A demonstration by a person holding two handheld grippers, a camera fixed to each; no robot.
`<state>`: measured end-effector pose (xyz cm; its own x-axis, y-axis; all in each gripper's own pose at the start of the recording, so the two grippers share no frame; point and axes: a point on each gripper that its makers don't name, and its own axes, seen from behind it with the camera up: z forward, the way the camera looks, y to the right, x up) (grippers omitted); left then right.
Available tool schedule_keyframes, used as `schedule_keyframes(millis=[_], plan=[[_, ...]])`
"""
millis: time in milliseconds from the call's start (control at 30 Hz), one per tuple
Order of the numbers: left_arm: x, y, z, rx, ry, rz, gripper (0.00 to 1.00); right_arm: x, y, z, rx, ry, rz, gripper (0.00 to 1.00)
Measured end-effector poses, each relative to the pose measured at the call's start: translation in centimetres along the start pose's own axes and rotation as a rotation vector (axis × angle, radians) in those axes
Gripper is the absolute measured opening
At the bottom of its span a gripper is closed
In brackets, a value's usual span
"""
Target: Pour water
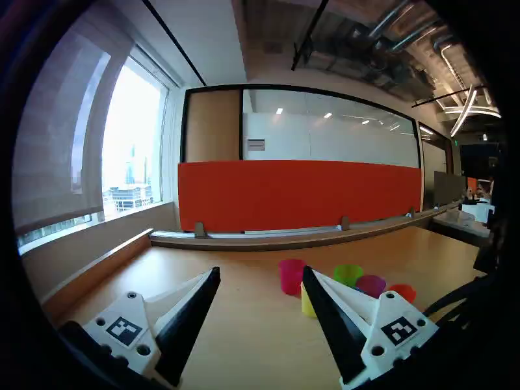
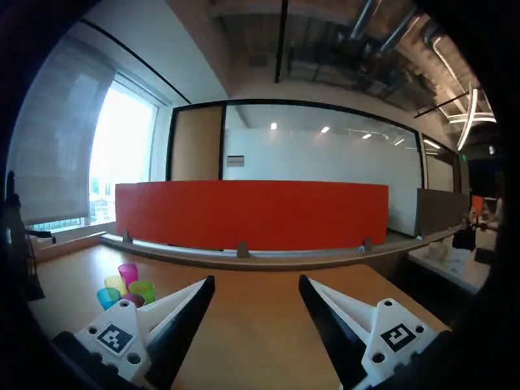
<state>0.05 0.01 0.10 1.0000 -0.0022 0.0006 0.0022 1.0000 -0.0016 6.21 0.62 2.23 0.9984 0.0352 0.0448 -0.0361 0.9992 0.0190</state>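
Both grippers open and empty above the desk (image 1: 250,344); the cups stand in a cluster on the wood.

Left gripper (image 1: 260,273): fingers spread wide, nothing between them. In the left gripper view the cluster sits just beyond its right-hand finger: pink cup (image 1: 292,276) nearest the gap, yellow cup (image 1: 307,304) partly hidden behind the fingertip, then green cup (image 1: 348,274), purple cup (image 1: 371,285) and an orange cup (image 1: 403,292) further right. Right gripper (image 2: 255,281): fingers likewise apart, gripping nothing. In the right gripper view the cups lie well off to the left, with a blue cup (image 2: 107,298) at the front. All cups upright; contents cannot be made out. An orange partition (image 1: 299,194) runs along the desk's far edge, with a window (image 1: 130,156) to the left.
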Motion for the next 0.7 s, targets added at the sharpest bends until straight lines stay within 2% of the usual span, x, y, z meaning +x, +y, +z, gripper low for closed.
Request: schedule_keyframes(millis=[167, 367, 500, 700], plan=[[1.4, 0.3, 0.7, -0.028, 0.008, -0.018, 0.94, 3.2, 0.0, 0.8, 0.016, 0.007, 0.006, 1.0], [4.8, 0.9, 1.4, -0.06, 0.044, 0.011, 0.94, 6.1, 0.1, 1.6, 0.012, 0.027, -0.029, 1.0], [5.7, 1.5, 1.8, -0.084, 0.046, 0.024, 0.94, 6.6, 0.0, 1.9, 0.015, 0.028, -0.052, 1.0], [6.3, 2.0, 2.2, -0.118, 0.038, 0.042, 0.94, 6.4, -0.4, 2.3, 0.036, 0.011, -0.055, 1.0]])
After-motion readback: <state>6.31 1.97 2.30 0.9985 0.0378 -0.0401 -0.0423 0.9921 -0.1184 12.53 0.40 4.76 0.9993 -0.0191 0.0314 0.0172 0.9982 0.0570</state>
